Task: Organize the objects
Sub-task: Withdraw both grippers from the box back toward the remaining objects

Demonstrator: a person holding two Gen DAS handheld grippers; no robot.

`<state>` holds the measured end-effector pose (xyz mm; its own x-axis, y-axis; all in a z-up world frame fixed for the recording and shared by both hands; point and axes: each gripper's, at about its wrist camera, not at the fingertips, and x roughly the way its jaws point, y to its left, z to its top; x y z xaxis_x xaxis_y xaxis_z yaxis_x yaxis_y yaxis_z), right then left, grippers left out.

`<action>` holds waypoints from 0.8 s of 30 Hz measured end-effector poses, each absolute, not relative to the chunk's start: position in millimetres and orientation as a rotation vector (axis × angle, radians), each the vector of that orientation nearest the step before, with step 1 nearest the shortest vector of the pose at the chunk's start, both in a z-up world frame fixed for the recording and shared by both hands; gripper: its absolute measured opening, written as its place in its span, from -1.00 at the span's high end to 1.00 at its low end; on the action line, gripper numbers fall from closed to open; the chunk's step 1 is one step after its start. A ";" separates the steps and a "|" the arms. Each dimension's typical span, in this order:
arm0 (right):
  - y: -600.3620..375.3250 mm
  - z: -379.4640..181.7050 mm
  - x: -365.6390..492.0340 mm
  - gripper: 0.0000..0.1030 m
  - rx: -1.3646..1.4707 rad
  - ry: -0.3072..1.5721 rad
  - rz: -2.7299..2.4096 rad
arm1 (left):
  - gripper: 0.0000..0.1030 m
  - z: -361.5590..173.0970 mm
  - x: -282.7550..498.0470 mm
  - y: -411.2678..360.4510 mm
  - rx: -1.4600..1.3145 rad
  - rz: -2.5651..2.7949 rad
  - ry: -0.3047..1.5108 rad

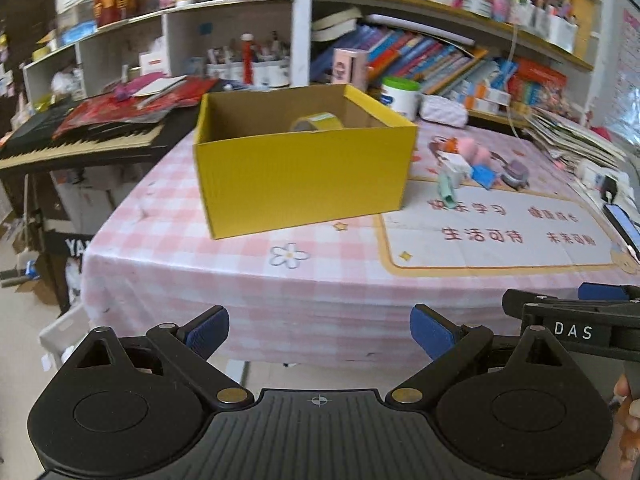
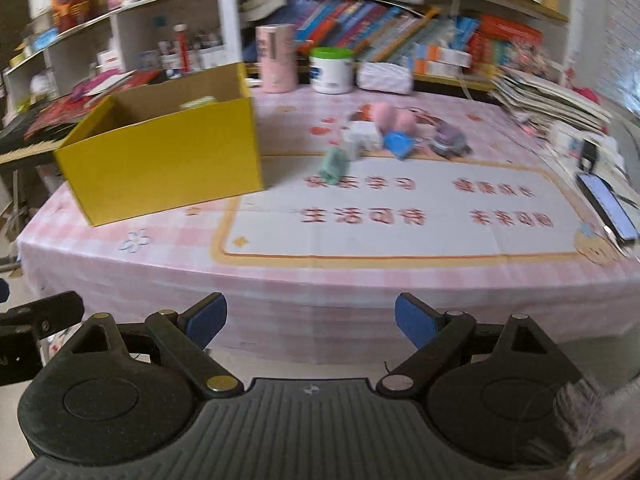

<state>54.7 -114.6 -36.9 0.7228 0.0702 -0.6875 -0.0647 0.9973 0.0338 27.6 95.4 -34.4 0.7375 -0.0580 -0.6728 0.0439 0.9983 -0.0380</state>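
Yellow box [image 1: 304,172] sits open toward the tabletop's left edge, a tape roll [image 1: 317,122] inside it. Small items [image 1: 476,168] – pink, blue, green, purple – lie clustered mid-table, right of the box, at the mat's [image 1: 492,236] far edge. Left gripper [image 1: 319,330] and right gripper [image 2: 311,316] both spread, empty, held off the near edge. Phone [image 2: 608,206] at right edge.

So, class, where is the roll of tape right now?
The roll of tape lies inside the open yellow box on the left part of the table, seen in both wrist views, left of the small scattered items.
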 end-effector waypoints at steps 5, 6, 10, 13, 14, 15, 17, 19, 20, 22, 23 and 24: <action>-127.3 -37.3 54.4 -0.77 0.012 0.759 0.038 | -0.91 -33.1 34.4 81.8 -0.012 -0.082 0.737; -129.4 -37.0 54.5 -0.77 0.011 0.756 0.035 | -0.91 -33.0 36.3 79.2 -0.012 -0.086 0.736; -139.1 -35.6 58.9 -0.78 0.008 0.746 0.019 | -0.91 -33.1 45.7 67.5 -0.003 -0.103 0.735; -148.9 -35.8 66.9 -0.78 0.018 0.751 0.006 | -0.91 -31.6 53.1 58.9 0.003 -0.110 0.730; -151.8 -35.4 70.2 -0.78 0.020 0.750 0.004 | -0.91 -31.0 55.8 56.2 0.004 -0.110 0.727; -153.9 -35.5 73.1 -0.78 0.021 0.749 0.003 | -0.91 -30.5 59.0 53.3 0.005 -0.110 0.723; -158.6 -35.4 79.3 -0.78 0.018 0.744 0.006 | -0.91 -30.1 66.6 47.3 0.006 -0.105 0.719; -163.7 -35.2 86.2 -0.78 0.013 0.742 0.008 | -0.91 -29.9 74.5 40.4 0.006 -0.102 0.723; -167.1 -34.8 90.5 -0.78 0.013 0.742 0.007 | -0.91 -29.2 78.7 36.3 0.008 -0.102 0.722; -175.5 -33.3 99.8 -0.78 0.017 0.742 0.004 | -0.91 -28.2 86.2 28.2 0.014 -0.102 0.715; -179.2 -32.7 104.0 -0.78 0.018 0.741 0.002 | -0.91 -28.1 90.4 23.1 0.019 -0.103 0.712; -183.1 -32.2 108.8 -0.78 0.018 0.741 0.000 | -0.91 -28.2 94.2 18.1 0.023 -0.103 0.714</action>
